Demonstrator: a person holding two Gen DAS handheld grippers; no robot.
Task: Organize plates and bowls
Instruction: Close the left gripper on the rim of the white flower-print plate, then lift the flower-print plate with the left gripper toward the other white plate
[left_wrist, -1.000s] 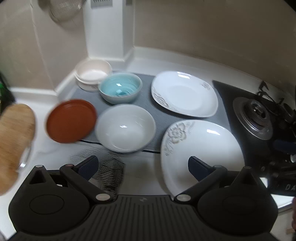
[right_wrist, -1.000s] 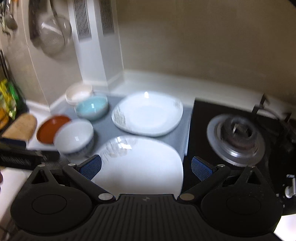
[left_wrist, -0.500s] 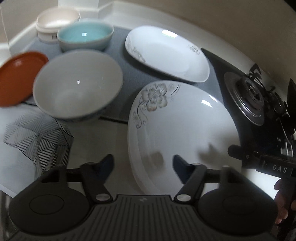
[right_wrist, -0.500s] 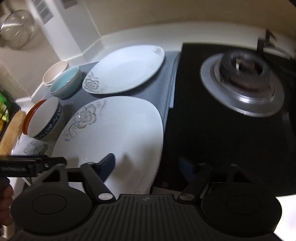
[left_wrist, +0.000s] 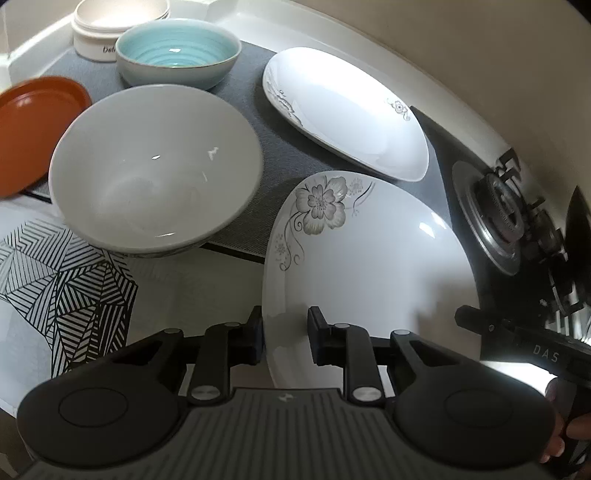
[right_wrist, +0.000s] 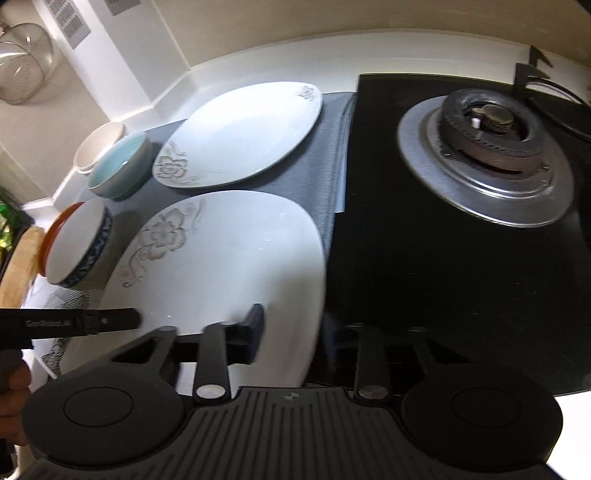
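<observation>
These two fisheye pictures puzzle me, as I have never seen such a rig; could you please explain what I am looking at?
No robot here: a person holds a two-finger gripper in each hand, each carrying a camera that looks along its fingers.

The left wrist view shows the left gripper closed across the left rim of the near flowered plate. The right wrist view shows the right gripper at the same plate's right rim; its right finger is lost against the black stove, so its grip is unclear.

On the grey mat also sit a second flowered plate, a white bowl, a turquoise bowl, a cream container and a red-brown plate.
</observation>
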